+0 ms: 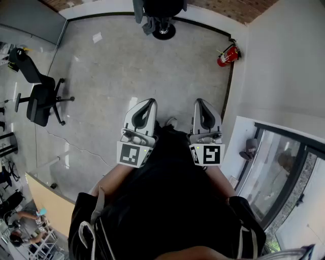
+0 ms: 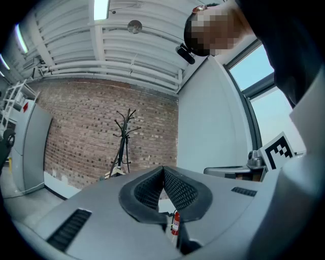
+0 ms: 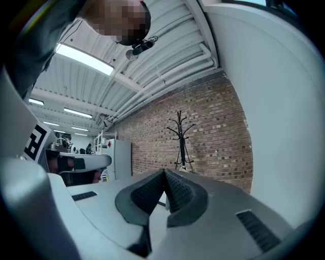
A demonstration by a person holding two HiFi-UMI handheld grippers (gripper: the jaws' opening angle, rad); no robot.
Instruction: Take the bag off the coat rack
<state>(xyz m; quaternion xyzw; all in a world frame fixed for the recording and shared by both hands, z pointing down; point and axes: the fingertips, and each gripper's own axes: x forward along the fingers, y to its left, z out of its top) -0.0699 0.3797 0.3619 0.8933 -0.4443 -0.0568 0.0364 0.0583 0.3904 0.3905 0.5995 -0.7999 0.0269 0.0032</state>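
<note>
left gripper (image 1: 147,104): you're holding it level with the jaws clenched on nothing, as there's nothing within reach to grab.
right gripper (image 1: 201,104): same here, jaws pressed together and empty, riding just beside the left one.
coat rack (image 2: 123,139): it's standing far off against the brick wall (image 2: 86,127), well apart from both grippers, and you're aiming both at it.
bag: not making it out on the hooks; too small to tell.
step: probably the approach, and you'll be needing those jaws apart before any grab.

Your head view's top edge cuts off a dark shape (image 1: 161,10) on a round base. In both gripper views, the distant coat rack (image 2: 123,142) is too small to show any bag.
</note>
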